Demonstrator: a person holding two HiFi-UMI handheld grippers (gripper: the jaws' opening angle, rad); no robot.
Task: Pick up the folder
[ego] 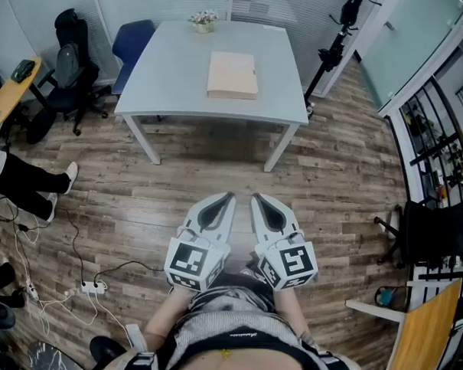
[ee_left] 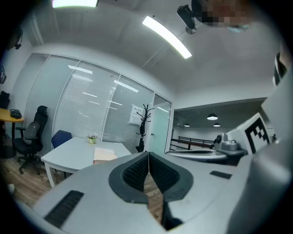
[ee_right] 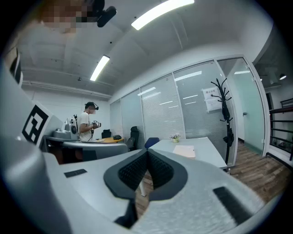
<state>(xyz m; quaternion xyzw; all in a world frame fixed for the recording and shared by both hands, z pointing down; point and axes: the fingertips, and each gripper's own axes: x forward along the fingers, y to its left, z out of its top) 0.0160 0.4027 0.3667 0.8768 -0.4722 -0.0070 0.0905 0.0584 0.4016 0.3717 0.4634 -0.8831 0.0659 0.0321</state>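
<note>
Left gripper (ego: 221, 206), right gripper (ego: 265, 207). Head view: I hold both shut and empty, side by side above the floor. The folder (ego: 232, 74) lies flat on the tabletop (ego: 173, 75), well ahead, long axis pointing away from me, neither gripper plainly nearer.
Left gripper view: folder ahead, left of closed jaws.
Right gripper view: folder ahead, right of closed jaws.

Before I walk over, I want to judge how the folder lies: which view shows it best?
The head view: the folder lies flat on the table, its whole top visible from above. Both gripper views show it far off, small and nearly edge-on.
</note>
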